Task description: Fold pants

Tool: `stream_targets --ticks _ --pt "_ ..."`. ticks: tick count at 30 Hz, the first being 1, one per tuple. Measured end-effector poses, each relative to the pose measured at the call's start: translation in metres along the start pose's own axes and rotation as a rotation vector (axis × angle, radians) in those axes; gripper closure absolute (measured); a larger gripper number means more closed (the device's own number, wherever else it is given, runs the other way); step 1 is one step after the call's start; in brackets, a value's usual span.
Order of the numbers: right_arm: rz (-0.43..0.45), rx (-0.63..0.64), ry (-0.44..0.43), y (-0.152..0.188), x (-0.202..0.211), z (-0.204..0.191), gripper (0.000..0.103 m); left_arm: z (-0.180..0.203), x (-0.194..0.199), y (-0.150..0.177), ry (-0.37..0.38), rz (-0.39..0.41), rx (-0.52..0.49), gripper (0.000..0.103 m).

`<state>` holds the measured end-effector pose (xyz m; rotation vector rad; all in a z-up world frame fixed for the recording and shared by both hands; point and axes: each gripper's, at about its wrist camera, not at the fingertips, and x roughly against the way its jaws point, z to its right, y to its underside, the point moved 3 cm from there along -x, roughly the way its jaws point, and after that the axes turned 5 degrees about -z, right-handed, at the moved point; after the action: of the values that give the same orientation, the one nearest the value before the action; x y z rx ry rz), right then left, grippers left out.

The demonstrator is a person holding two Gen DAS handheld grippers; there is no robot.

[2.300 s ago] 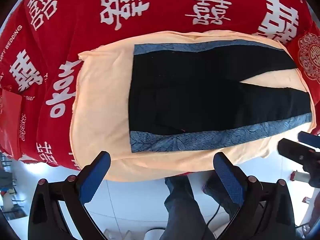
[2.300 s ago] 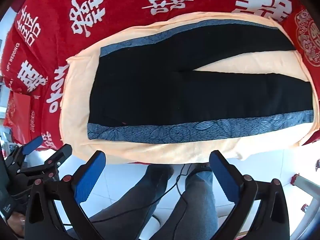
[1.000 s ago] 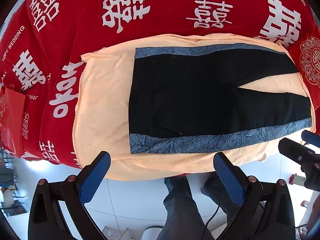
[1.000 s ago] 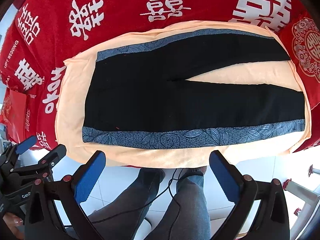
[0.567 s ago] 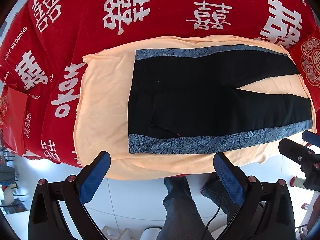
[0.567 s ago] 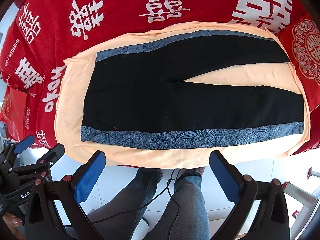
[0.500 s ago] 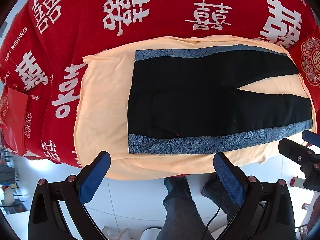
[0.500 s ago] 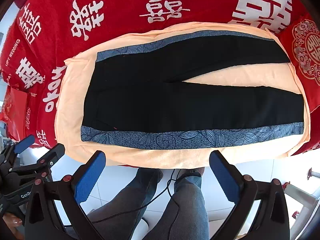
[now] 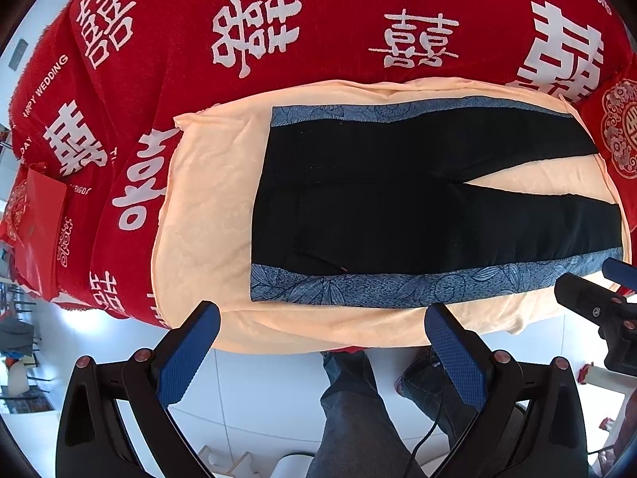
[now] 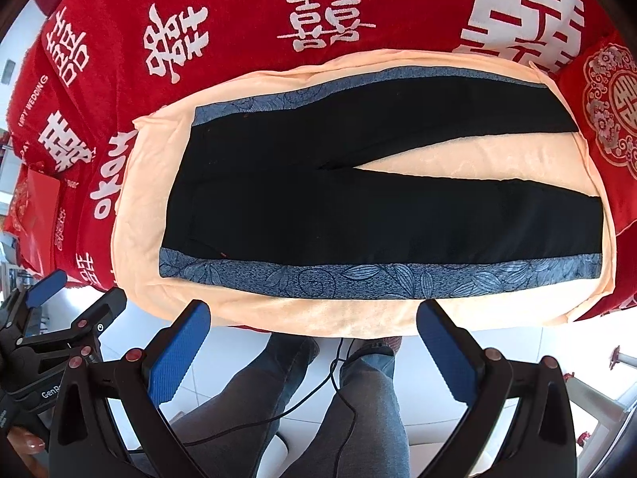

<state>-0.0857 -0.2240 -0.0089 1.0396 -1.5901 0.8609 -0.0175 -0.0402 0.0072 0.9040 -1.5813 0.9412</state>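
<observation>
**Pants flat and unfolded, both tongs held back off the near edge**

Red cloth printed with white characters covers the table, and a peach sheet lies over it as the working patch. In the left wrist view, one pair of black pants rests flat on that sheet, ahead of and above the left gripper. Its long axis runs left to right: waistband at the left, two legs reaching right and splitting into a narrow V. A blue patterned stripe runs along the near edge, a second along the far edge. The left gripper's two blue pads stand wide apart, holding nothing, over the white floor just short of the sheet's near rim. The waist end lies nearer this gripper. At the right edge part of the right gripper shows, near the leg cuffs. A person's legs in jeans stand below.

In the right wrist view, the same single pair of pants lies ahead, waist left, cuffs right, peach sheet under it. The right gripper also has its pads spread apart and empty, off the table's near side. The left gripper sits at lower left, level with the waistband. No fold looks begun; a judgement only: the near stripe edge is what both tongs would reach first, left at the waist, right toward the cuffs.
</observation>
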Motion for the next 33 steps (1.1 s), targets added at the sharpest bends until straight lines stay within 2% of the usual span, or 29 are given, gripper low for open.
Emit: stream_targets --ticks 16,26,33 --pt "-0.044 0.082 -0.026 0.019 0.001 0.025 0.000 0.028 0.010 0.038 -0.040 -0.036 0.082 0.000" --pt "-0.046 0.058 -0.025 0.015 -0.004 0.027 0.000 0.027 0.006 0.034 -0.053 -0.027 0.055 0.000" --pt "-0.066 0.010 -0.011 0.015 -0.019 0.020 0.000 0.013 -0.016 0.030 -0.019 -0.063 0.027 0.000"
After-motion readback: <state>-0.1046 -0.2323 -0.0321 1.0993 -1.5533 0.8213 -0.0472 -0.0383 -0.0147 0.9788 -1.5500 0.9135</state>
